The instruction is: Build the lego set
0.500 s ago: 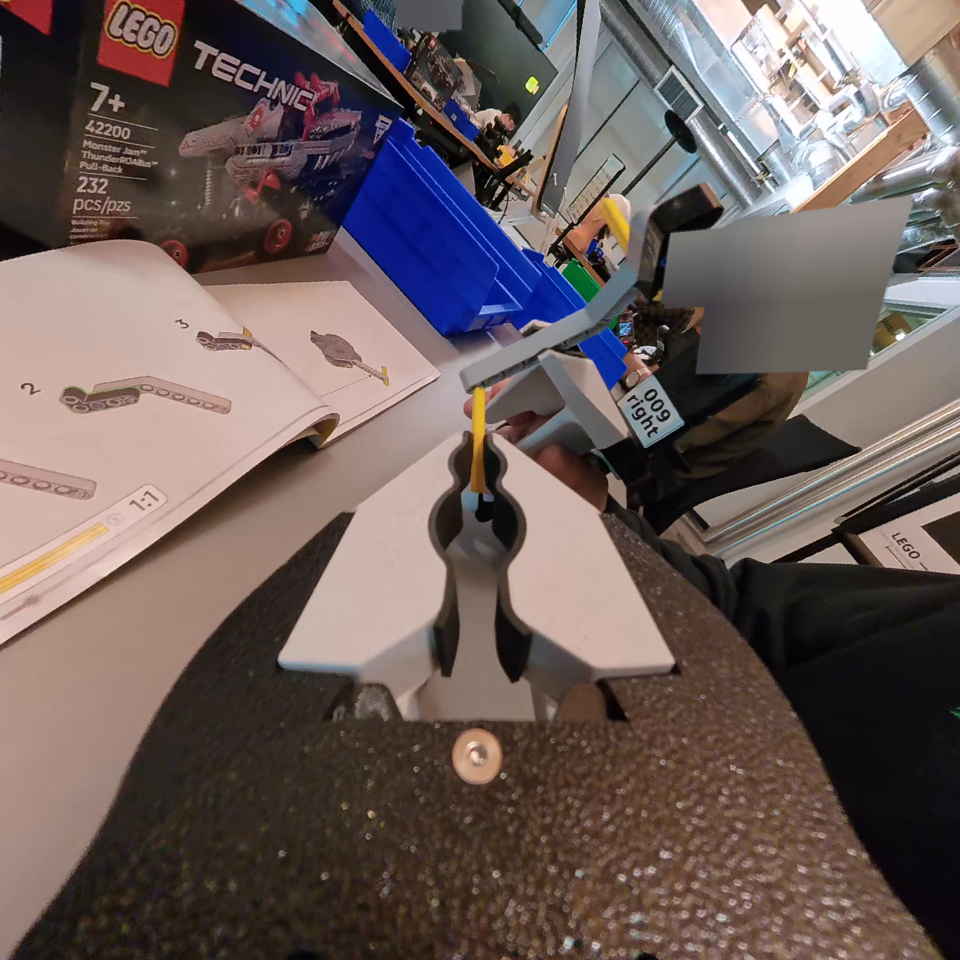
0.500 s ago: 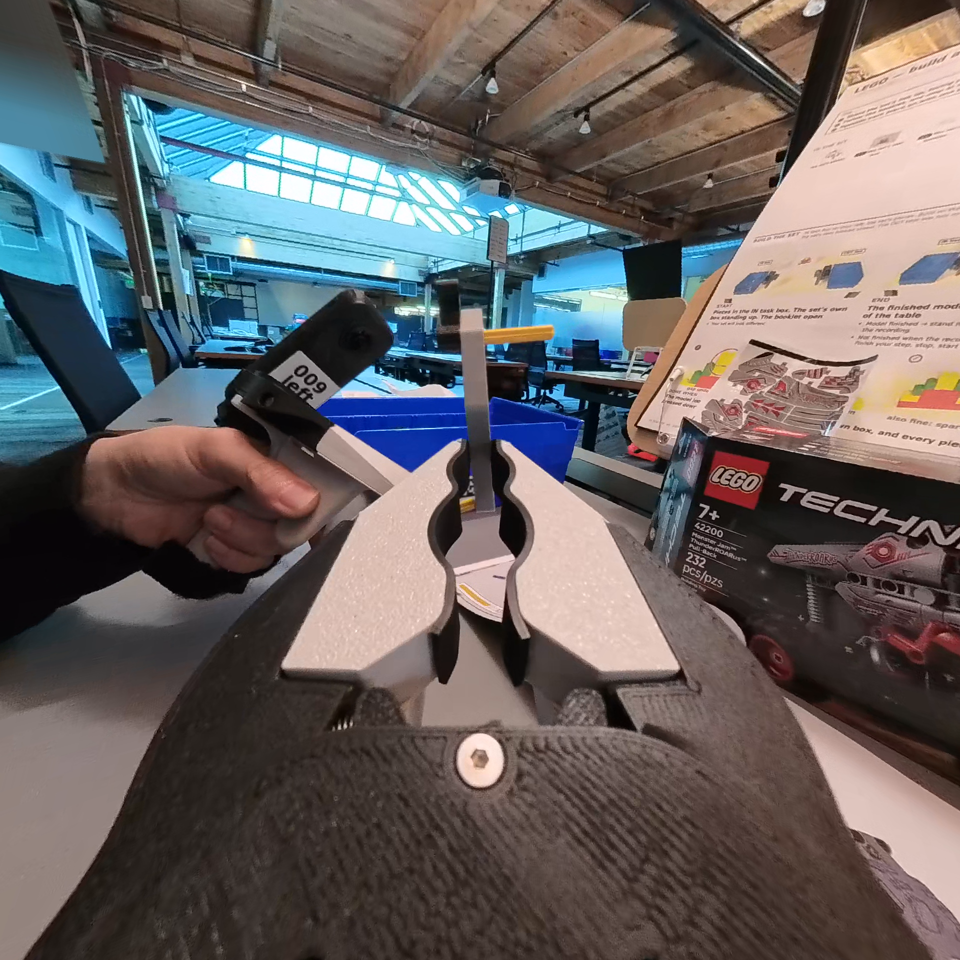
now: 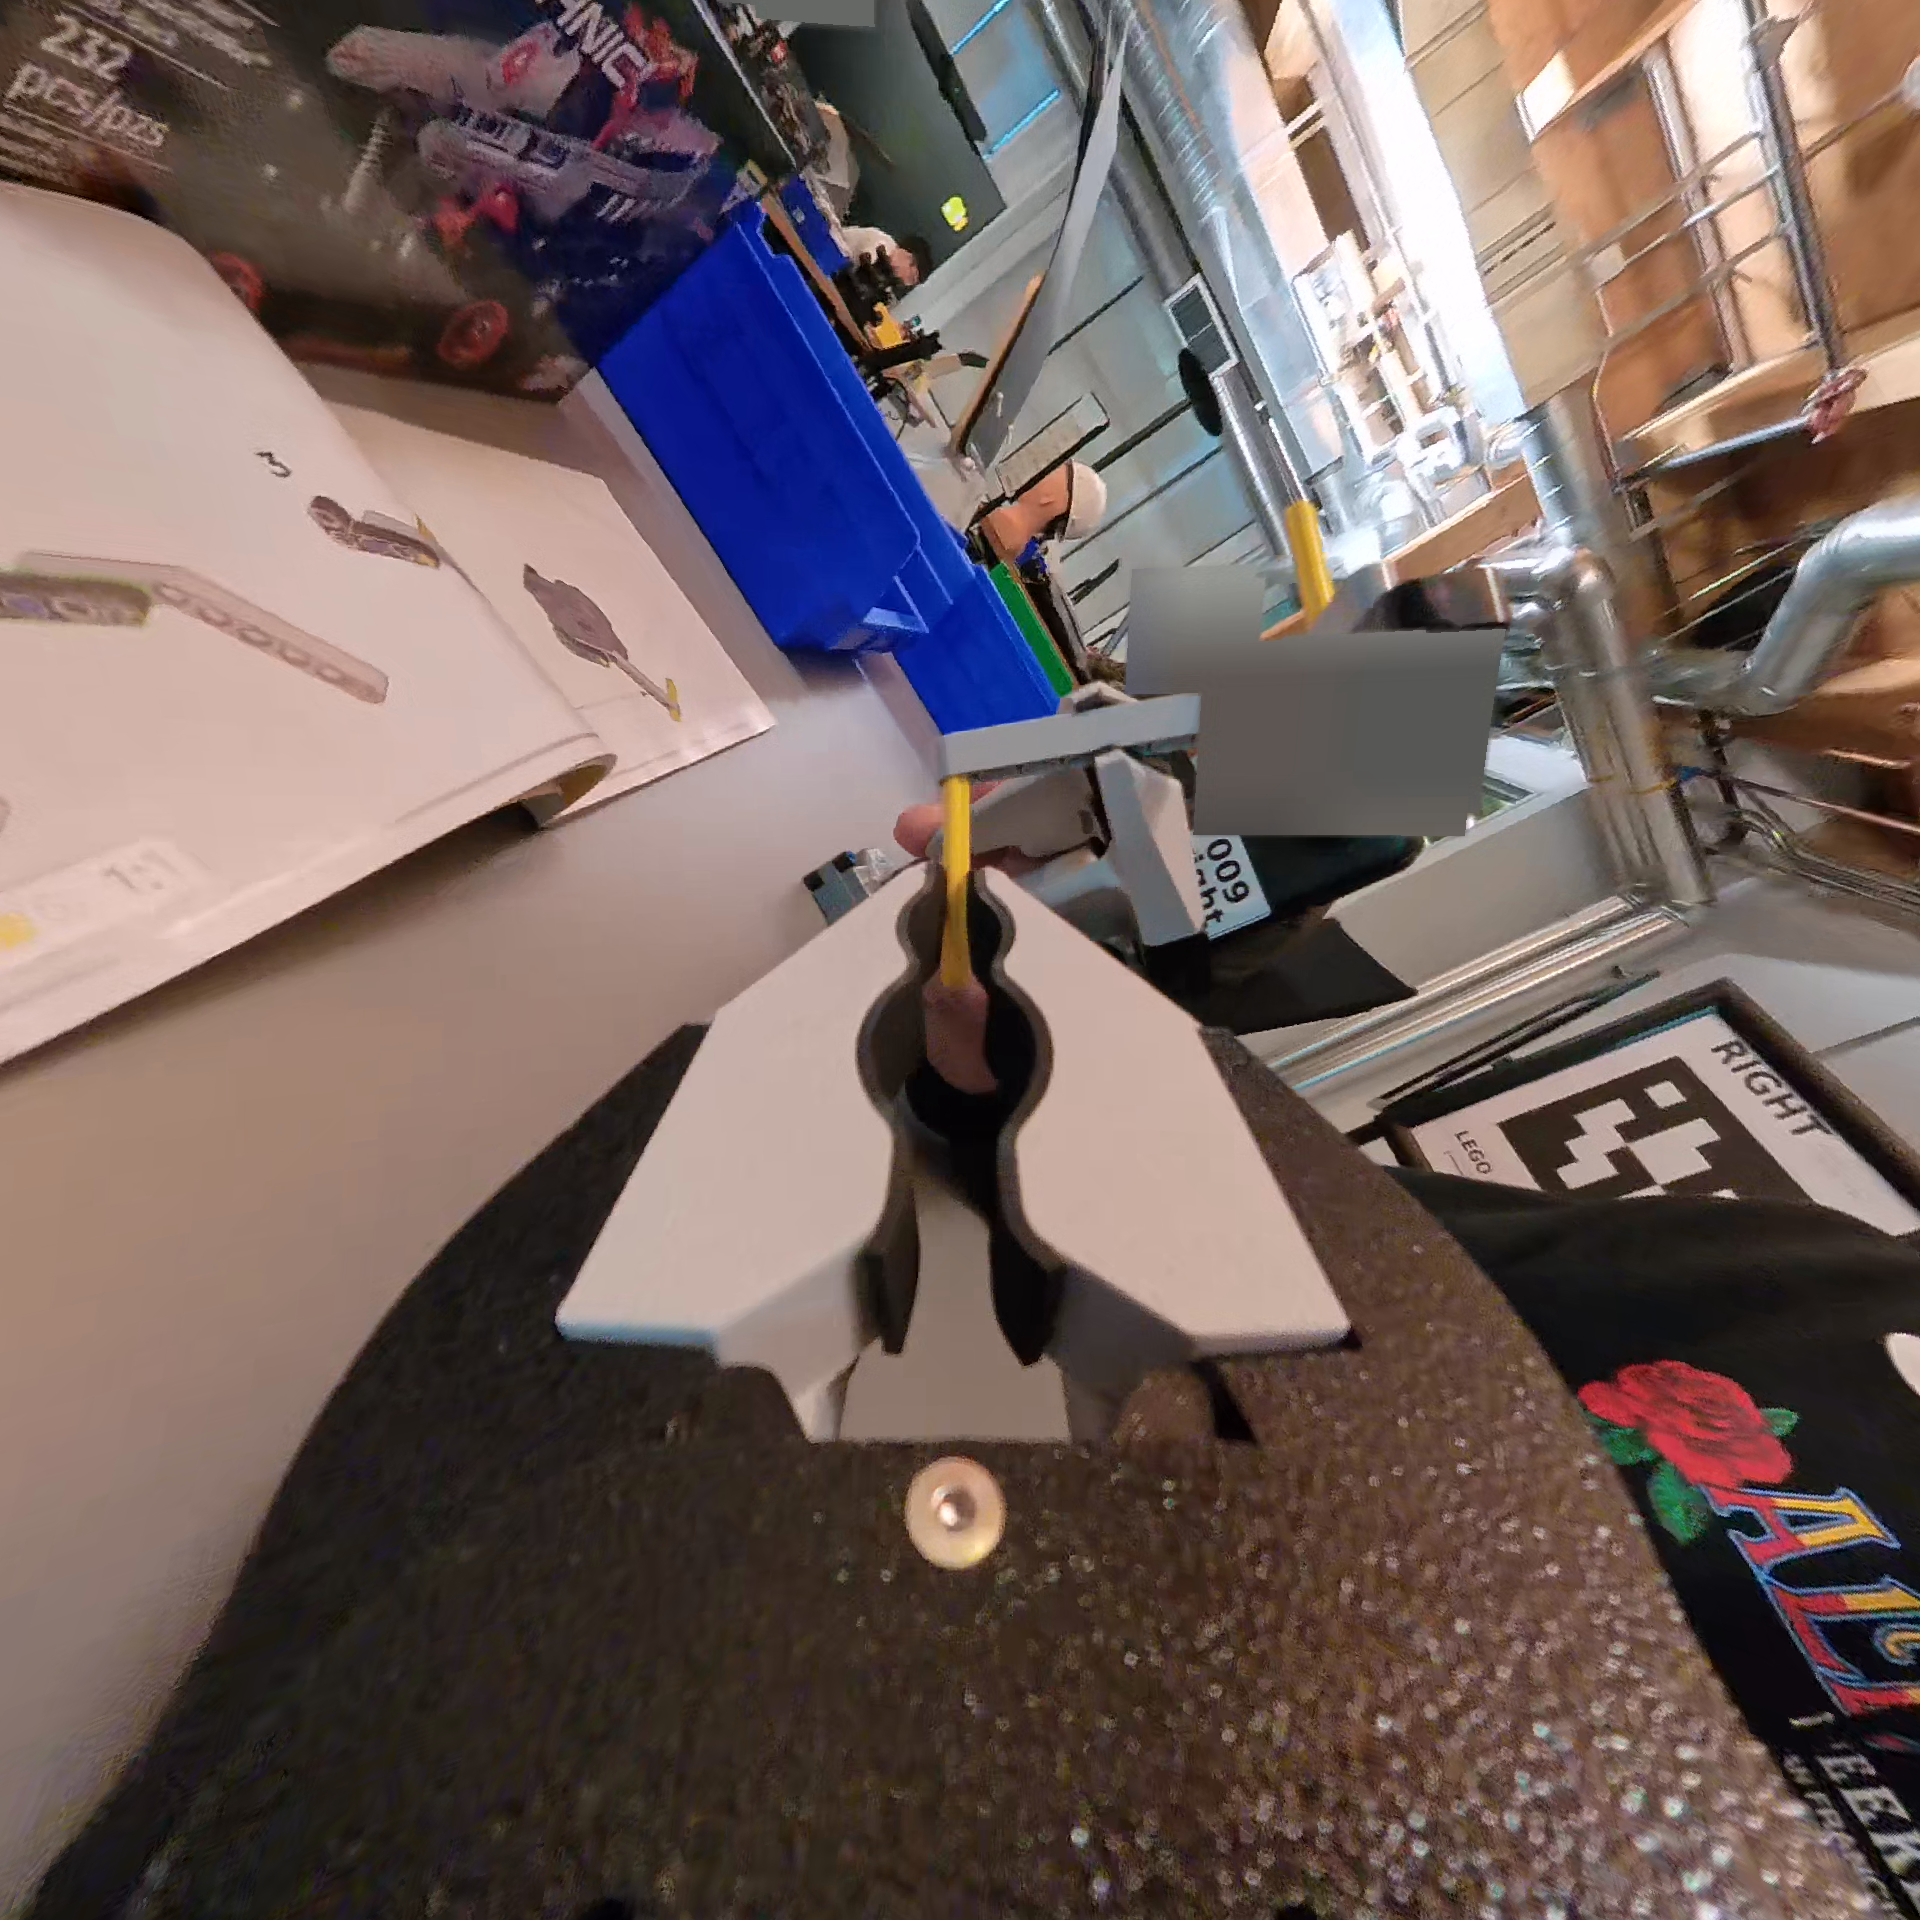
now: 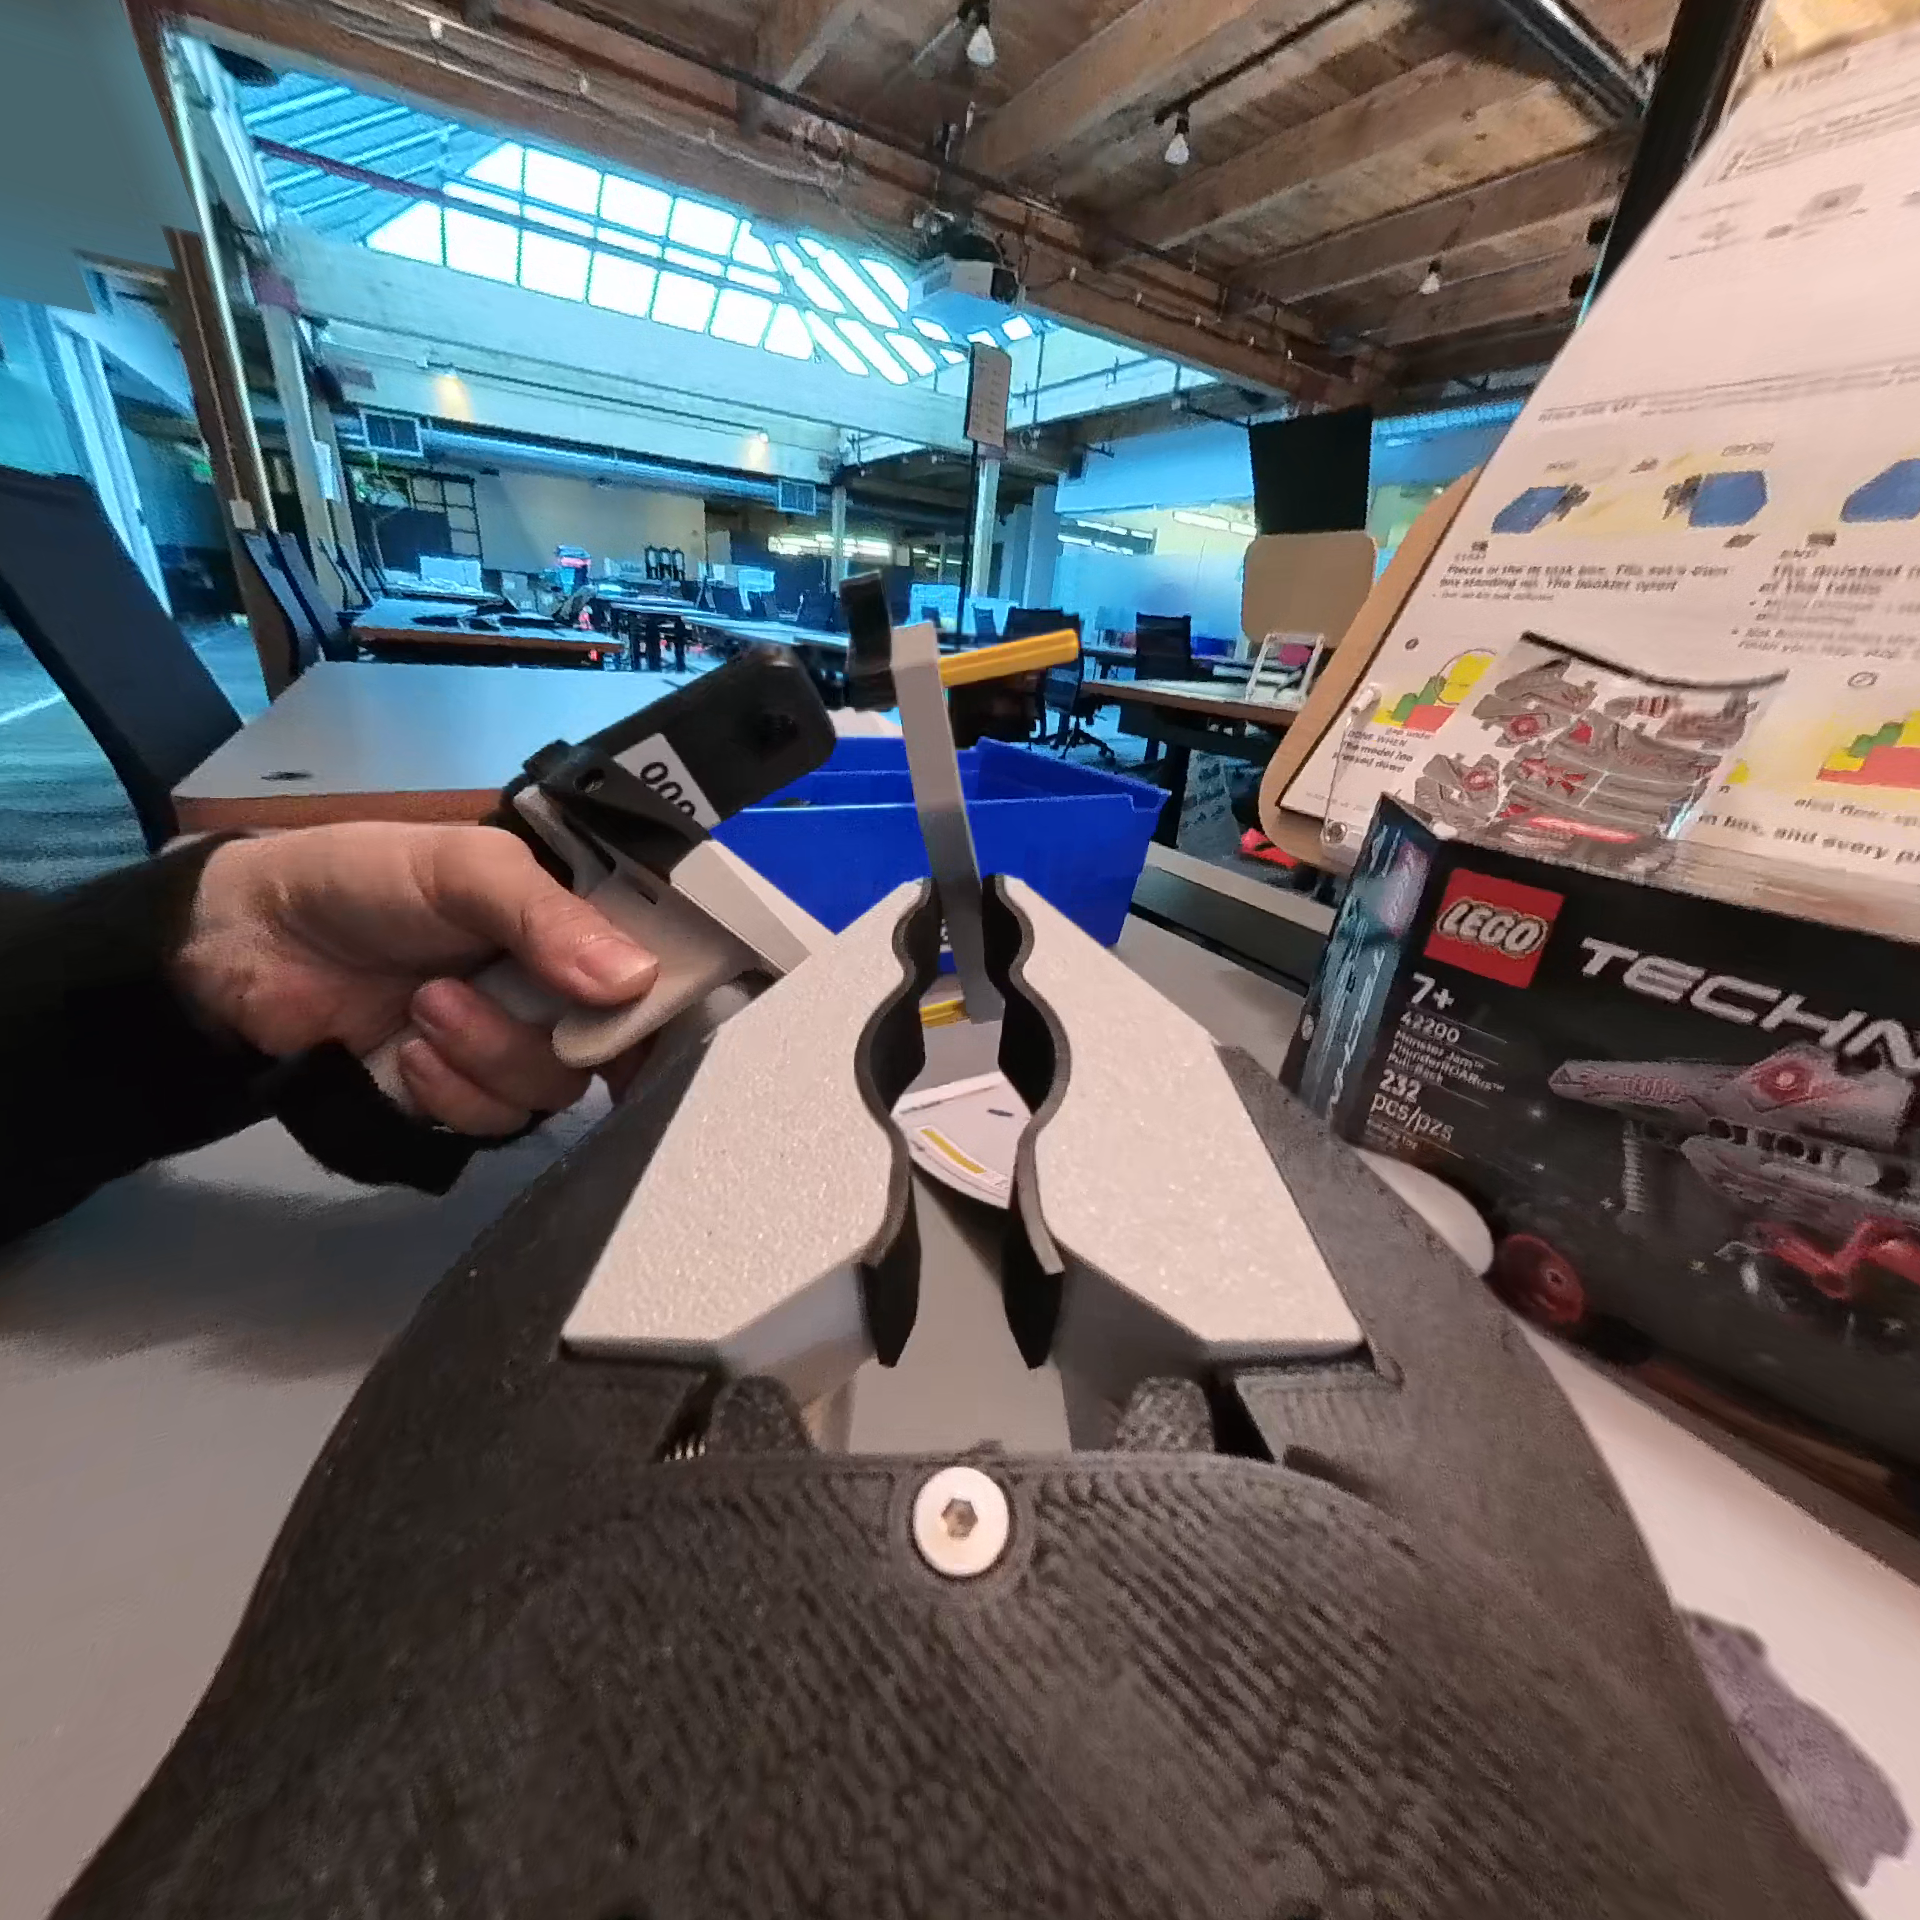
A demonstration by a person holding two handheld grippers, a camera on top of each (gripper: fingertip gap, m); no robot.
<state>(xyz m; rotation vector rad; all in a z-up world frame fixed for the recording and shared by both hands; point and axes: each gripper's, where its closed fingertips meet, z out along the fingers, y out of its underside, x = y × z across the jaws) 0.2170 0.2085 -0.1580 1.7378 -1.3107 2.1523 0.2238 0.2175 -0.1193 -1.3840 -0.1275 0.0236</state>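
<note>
Left wrist view, going left to right: open instruction booklet point(image 3: 312, 665) lying on the table point(image 3: 364, 1091), blue bins point(image 3: 790, 468) behind, then left hand-held gripper point(image 3: 954, 935) pinching a yellow axle point(image 3: 954, 894) whose tip is meeting the grey beam point(image 3: 1070, 743). Right wrist view: right hand-held gripper point(image 4: 961, 940) clamping that grey beam upright, second yellow axle point(image 4: 1008, 657) jutting from its top, set box point(image 4: 1621, 1091) alongside. Likely risking a skewed push, twisting the beam out of the grip or dropping the axle.
</note>
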